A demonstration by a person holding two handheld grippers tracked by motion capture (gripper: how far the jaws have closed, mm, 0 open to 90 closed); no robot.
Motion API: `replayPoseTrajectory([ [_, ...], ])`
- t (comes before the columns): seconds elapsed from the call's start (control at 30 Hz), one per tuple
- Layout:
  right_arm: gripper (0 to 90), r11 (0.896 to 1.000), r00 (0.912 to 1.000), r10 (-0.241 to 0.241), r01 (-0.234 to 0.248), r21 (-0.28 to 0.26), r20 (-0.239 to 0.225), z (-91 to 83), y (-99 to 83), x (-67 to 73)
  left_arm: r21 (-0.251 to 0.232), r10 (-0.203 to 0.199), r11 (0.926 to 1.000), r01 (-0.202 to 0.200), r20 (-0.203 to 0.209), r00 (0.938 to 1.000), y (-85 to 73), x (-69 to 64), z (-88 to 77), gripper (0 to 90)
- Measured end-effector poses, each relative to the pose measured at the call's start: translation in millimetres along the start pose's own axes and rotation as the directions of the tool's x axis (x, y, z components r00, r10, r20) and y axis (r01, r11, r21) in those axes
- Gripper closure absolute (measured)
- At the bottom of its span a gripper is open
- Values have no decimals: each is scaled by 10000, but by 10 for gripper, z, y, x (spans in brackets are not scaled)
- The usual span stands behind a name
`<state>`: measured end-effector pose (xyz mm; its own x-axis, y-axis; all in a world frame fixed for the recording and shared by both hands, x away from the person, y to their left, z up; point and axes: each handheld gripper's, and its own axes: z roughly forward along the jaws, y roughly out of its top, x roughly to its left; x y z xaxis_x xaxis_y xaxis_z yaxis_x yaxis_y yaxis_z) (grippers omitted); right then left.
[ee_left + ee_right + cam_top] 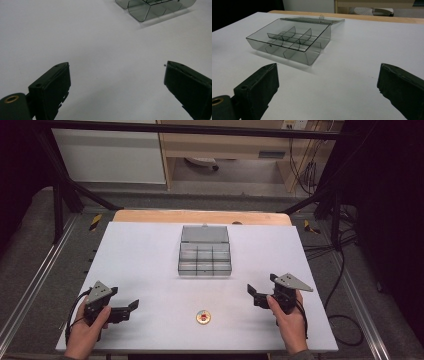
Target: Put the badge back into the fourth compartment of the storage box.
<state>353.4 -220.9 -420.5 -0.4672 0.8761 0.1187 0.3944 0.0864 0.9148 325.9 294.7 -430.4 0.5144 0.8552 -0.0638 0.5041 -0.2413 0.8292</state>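
The small round gold-rimmed disc with a red centre (203,317) is too small to identify. In my left hand-held gripper view the clear smoky plastic compartment box (150,8) is cut off at the top edge — my forearms at the bottom.

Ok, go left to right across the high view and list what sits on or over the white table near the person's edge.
Left gripper, open, held in the left hand → small round gold and red disc lying on the table → right gripper, open, held in the right hand.
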Motion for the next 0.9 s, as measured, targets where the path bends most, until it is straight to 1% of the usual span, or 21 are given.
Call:
replayPoseTrajectory([
  [0.1,42,9999,9999,-114,115,74,-17,0,25,31,-3,3,10000,-3,-1,10000,0,1,-1,70],
  [0.13,42,9995,9996,-287,287,163,-1,0,52,58,22,34,10000,-34,-3,10000,0,4,-4,70],
  [0.3,41,9988,9992,-374,378,298,-126,14,93,113,12,47,10000,-47,1,10000,-1,3,-5,70],
  [0.37,38,9985,9988,-395,406,361,-306,32,135,169,27,49,10000,-49,-4,10000,-3,2,-4,70],
  [0.4,38,9985,9988,-395,406,361,-306,32,135,169,31,44,10000,-44,-8,10000,-4,1,-3,70],
  [0.5,38,9979,9977,-464,485,431,-491,63,189,238,47,28,10000,-28,-17,10000,-9,2,1,70],
  [0.53,38,9978,9974,-458,483,459,-559,80,205,267,57,16,10000,-16,-14,10000,-10,2,2,70],
  [0.63,39,9948,9942,-720,774,669,-795,142,254,357,70,11,10000,-11,-19,10000,-13,2,4,70],
  [0.67,41,9925,9920,-810,892,831,-972,186,287,418,63,8,10000,-8,-19,10000,-14,1,3,70],
  [0.7,41,9925,9920,-810,892,831,-972,186,287,418,51,8,10000,-8,-25,10000,-14,1,2,70],
  [0.73,42,9914,9908,-858,953,902,-1044,211,304,447,53,20,10000,-20,-42,10000,-14,1,0,70],
  [0.77,43,9899,9886,-894,1016,985,-1209,265,334,511,42,16,10000,-16,-40,10000,-14,2,-1,71],
  [0.8,43,9899,9886,-894,1016,985,-1209,265,334,511,37,14,10000,-14,-42,10000,-14,2,-1,71],
  [0.9,46,9864,9831,-1034,1208,1114,-1508,388,363,631,44,-9,10000,9,-42,10000,-16,5,0,70],
])
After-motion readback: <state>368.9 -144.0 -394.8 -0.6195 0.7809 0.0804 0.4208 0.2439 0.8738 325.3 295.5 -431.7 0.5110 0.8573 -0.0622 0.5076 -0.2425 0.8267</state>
